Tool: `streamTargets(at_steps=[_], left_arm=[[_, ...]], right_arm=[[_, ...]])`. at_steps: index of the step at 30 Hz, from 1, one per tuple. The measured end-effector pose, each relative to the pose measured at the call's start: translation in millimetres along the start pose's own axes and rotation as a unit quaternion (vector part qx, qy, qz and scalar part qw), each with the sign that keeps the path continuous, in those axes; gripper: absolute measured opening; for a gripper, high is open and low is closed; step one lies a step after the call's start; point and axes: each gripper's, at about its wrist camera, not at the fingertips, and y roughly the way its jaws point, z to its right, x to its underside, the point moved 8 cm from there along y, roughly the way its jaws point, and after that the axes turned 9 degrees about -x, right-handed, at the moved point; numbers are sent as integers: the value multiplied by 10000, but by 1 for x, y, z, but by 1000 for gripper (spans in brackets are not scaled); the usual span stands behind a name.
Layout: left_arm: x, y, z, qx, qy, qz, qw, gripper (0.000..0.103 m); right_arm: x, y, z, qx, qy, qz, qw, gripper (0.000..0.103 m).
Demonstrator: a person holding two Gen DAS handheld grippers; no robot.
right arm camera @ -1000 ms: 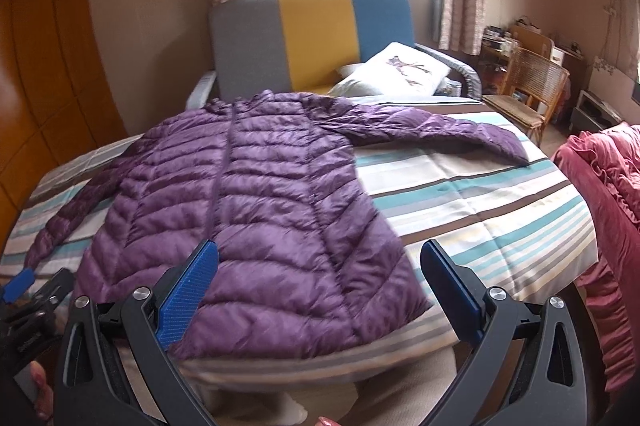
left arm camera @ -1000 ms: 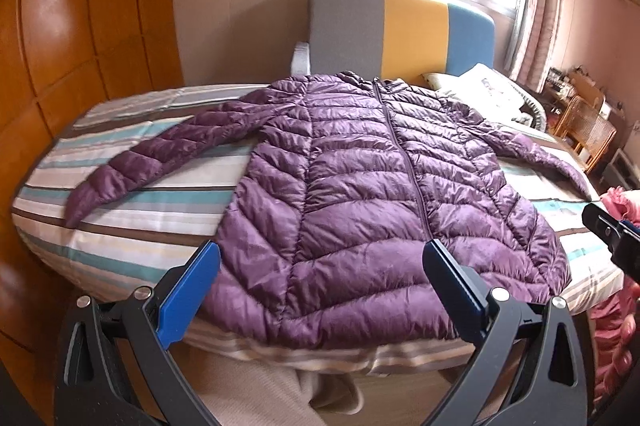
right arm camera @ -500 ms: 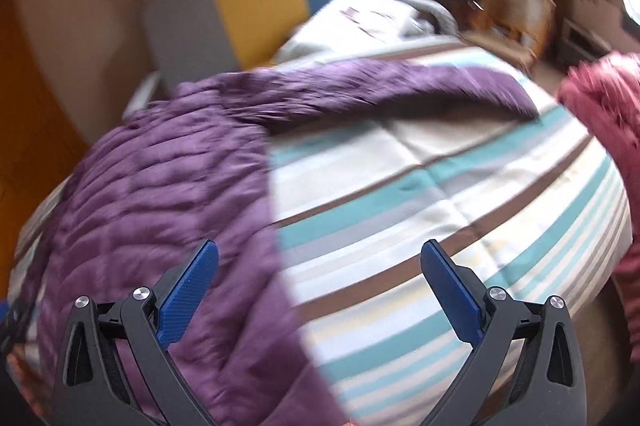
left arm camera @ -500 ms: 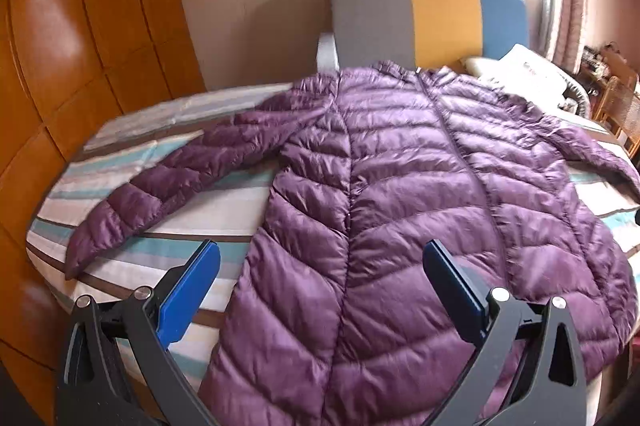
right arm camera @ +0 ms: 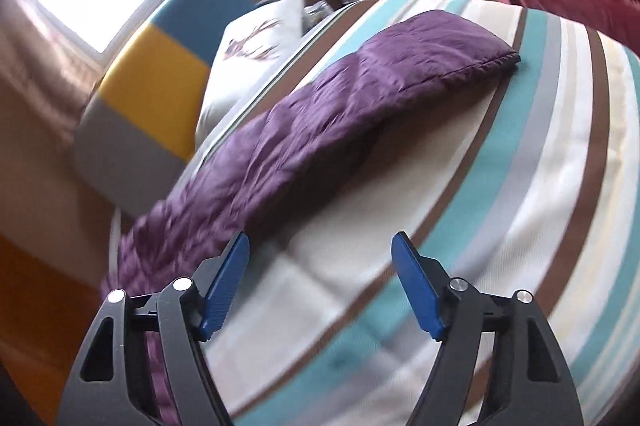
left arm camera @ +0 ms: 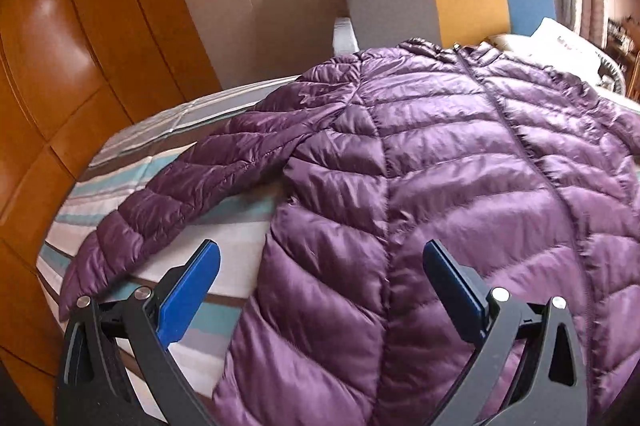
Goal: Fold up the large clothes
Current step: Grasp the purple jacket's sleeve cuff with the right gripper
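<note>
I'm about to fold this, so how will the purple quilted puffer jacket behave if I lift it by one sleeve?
The purple quilted puffer jacket will probably flop: its sleeve lies limp along the striped bedcover. Its puffy stitched panels suggest it is light for its bulk. The shiny shell looks slippery, so it may slide in a loose pinch.

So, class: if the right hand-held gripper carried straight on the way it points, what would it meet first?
Probably the striped bedcover, bare between the open, closing jaws of the right hand-held gripper. The jacket's purple sleeve lies just left of that line; depth is unclear.
</note>
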Motion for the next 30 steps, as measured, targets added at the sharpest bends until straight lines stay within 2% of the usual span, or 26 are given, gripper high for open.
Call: streamTargets(at_steps=[4, 5, 8, 15, 16, 17, 20, 26, 30], left_arm=[[2, 16, -5, -184, 9, -121, 9998, 101], [3, 20, -6, -215, -9, -143, 9997, 101], [6, 29, -8, -251, -32, -200, 9995, 101], [16, 38, -10, -40, -175, -281, 9994, 101], [18, 39, -10, 33, -220, -314, 9993, 101], [19, 40, -10, 89, -237, -348, 9991, 101], [22, 44, -10, 287, -374, -436, 9979, 101], [30, 38, -11, 220, -374, -353, 9984, 101], [31, 37, -12, 286, -432, -347, 9981, 101]], right_arm=[[-28, 17, 19, -19, 611, 207, 9979, 71], [-32, 21, 22, 13, 681, 240, 9974, 67], [-45, 29, 32, 55, 880, 393, 9953, 66], [-70, 39, 51, 15, 1196, 632, 9908, 36], [-73, 40, 53, 46, 1183, 651, 9908, 23], [-74, 40, 54, 135, 1126, 625, 9916, 14], [-77, 40, 51, 363, 806, 563, 9945, 9], [-85, 27, 9, 718, -503, 876, 9923, 8], [-77, 24, -35, 691, -1364, 881, 9843, 8]])
